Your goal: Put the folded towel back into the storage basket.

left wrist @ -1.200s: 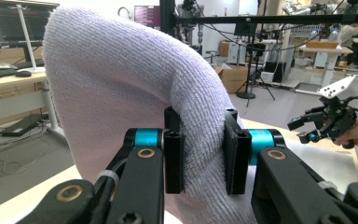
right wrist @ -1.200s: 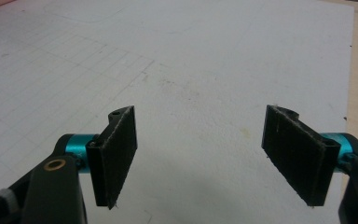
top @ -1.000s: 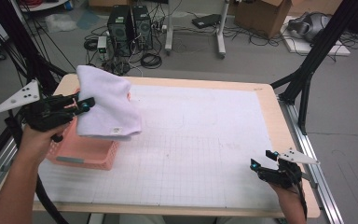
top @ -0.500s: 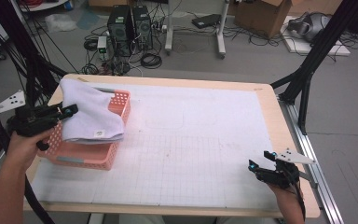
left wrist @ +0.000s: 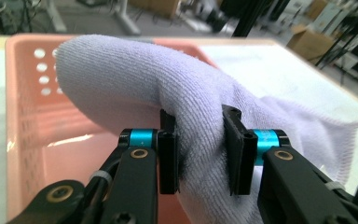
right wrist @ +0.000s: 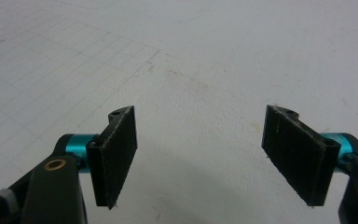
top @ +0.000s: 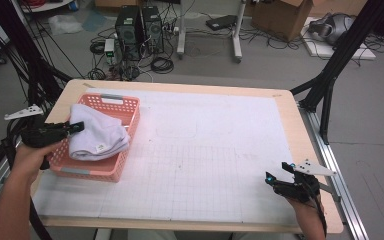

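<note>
Left gripper [left wrist: 199, 149] pinches soft, nubby folded towel [left wrist: 168, 93] over perforated pink basket [left wrist: 23, 116].

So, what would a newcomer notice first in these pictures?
Probably the pale lilac towel, folded in the pink basket at the table's left side, with the left gripper around its fold. Next, the right gripper, jaws wide and empty, over the white gridded mat near the front right corner.

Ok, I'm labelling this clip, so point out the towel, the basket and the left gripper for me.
towel [top: 99, 134]: high view, middle of the folded top.
basket [top: 111, 98]: high view, far rim.
left gripper [left wrist: 199, 154]: left gripper view, midway between the fingertips, with the towel between them.
</note>
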A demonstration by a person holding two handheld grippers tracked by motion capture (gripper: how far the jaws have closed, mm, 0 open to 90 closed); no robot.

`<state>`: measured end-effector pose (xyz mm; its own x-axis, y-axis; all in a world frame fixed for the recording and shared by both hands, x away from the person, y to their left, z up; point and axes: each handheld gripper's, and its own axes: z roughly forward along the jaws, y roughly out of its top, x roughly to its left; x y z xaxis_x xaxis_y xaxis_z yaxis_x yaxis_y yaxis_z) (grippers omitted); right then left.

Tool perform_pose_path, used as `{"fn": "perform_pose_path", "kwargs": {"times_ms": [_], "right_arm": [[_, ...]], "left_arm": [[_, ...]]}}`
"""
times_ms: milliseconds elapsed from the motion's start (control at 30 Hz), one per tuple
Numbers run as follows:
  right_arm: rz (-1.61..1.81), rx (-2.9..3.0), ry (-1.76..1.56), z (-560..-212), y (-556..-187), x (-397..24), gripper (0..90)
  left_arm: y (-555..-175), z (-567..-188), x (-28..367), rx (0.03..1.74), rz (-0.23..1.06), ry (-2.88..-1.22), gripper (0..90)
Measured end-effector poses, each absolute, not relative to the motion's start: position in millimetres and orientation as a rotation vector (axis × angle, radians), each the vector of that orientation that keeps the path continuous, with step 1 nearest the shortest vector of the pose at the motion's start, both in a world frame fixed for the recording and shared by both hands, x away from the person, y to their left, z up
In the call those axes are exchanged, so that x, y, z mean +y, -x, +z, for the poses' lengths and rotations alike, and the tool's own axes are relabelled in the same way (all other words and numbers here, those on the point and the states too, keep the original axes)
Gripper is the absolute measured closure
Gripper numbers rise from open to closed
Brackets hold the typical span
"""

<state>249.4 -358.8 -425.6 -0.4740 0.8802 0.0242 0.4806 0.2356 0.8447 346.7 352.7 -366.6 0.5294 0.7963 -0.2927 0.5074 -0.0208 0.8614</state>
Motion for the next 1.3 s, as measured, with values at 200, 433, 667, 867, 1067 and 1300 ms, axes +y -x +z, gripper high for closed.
{"fn": "perform_pose_path", "kwargs": {"times_ms": [200,433,667,867,1067,1300], "right_arm": [[1.147,2.057,-1.245,-425,-249,-359,25.4],[1.146,2.055,-1.247,-425,-249,-360,25.4],[1.144,2.055,-1.248,-425,-249,-360,25.5],[1.142,2.055,-1.243,-425,-248,-360,25.5],[1.144,2.058,-1.247,-425,-248,-359,25.4],[1.145,2.056,-1.239,-424,-248,-360,25.5]], "left_arm": [[-351,-369,351,1.252,0.348,-1.741,67.8],[-353,-368,348,1.306,0.438,-1.824,65.1],[-352,-359,343,1.318,0.500,-1.829,38.1],[-340,-341,345,1.285,0.655,-1.708,33.9],[-340,-346,327,1.257,0.615,-1.751,34.8],[-356,-369,300,1.359,0.561,-1.875,36.3]]}}
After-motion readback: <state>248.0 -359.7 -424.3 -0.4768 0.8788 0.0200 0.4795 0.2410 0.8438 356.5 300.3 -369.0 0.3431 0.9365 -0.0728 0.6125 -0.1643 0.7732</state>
